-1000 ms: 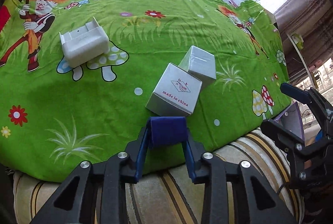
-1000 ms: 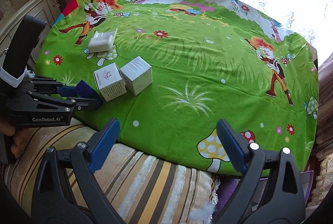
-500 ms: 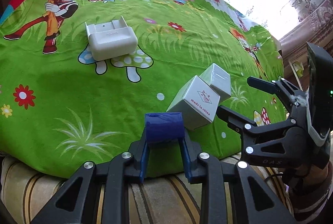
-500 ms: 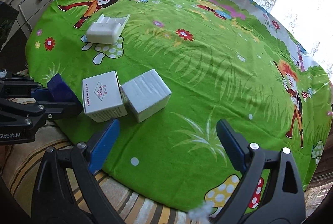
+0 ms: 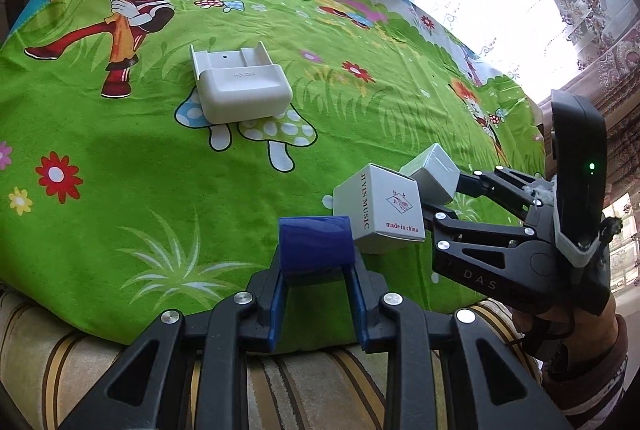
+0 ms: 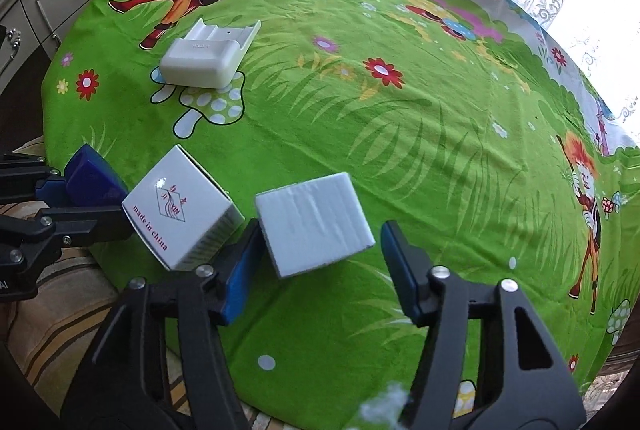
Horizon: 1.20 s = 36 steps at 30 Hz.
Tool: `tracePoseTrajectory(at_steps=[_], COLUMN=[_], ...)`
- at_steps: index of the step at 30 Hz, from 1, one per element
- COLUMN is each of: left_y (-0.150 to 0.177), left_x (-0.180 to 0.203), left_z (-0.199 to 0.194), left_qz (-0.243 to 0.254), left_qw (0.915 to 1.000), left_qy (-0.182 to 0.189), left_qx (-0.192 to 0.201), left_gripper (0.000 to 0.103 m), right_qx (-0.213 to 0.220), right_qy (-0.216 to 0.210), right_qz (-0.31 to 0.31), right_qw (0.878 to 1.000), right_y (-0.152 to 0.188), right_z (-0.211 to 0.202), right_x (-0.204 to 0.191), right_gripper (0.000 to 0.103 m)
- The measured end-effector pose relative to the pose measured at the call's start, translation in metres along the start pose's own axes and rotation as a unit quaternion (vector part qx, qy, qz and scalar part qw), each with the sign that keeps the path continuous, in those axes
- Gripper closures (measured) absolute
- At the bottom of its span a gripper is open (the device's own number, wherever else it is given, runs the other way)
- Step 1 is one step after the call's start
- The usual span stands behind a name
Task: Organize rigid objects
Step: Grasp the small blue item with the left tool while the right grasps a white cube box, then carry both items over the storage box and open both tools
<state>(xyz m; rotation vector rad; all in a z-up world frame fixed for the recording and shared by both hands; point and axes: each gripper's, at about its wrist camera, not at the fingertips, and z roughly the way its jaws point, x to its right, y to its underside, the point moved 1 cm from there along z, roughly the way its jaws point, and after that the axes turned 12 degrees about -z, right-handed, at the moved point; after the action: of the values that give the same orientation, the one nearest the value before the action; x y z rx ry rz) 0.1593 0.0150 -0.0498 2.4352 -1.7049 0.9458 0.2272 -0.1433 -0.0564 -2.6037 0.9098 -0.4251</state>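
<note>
The plain white cube box (image 6: 314,226) sits on the green cartoon cloth (image 6: 400,134) on the tabletop. The right gripper (image 6: 320,266) is closing its fingers around it, not squeezing yet. Just left of it stands the printed white box (image 6: 182,208). Past that box, the left gripper (image 5: 316,272) clenches a blue block (image 5: 314,242). Far behind lies a white plastic holder (image 6: 206,56).
</note>
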Motion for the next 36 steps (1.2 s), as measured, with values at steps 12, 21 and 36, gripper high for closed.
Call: tracePoseTrajectory(at_steps=[12,21,36], left_y=[0.001,0.007,0.050], left_x=[0.006,0.029,0.091], left_z=[-0.006,-0.025,-0.039], left_qz=[0.008,0.050,0.111], left_qw=[0.9999,0.9972,0.9930], left_qy=[0.000,-0.019,0.007], left_qx=[0.013,0.051,0.042], left_gripper=[0.075,0.075,0.075], right_qx=[0.015,0.042,0.070], right_qy=[0.004,0.005,0.017], right_qz=[0.042,0.083,0.154], right_qw=[0.999,0.996,0.985], right_y=[0.016,0.037,0.103], right_z=[-0.026,-0.066,-0.135], right_x=[0.004,0.006,0.015], right_gripper=[0.059,0.059,0.059])
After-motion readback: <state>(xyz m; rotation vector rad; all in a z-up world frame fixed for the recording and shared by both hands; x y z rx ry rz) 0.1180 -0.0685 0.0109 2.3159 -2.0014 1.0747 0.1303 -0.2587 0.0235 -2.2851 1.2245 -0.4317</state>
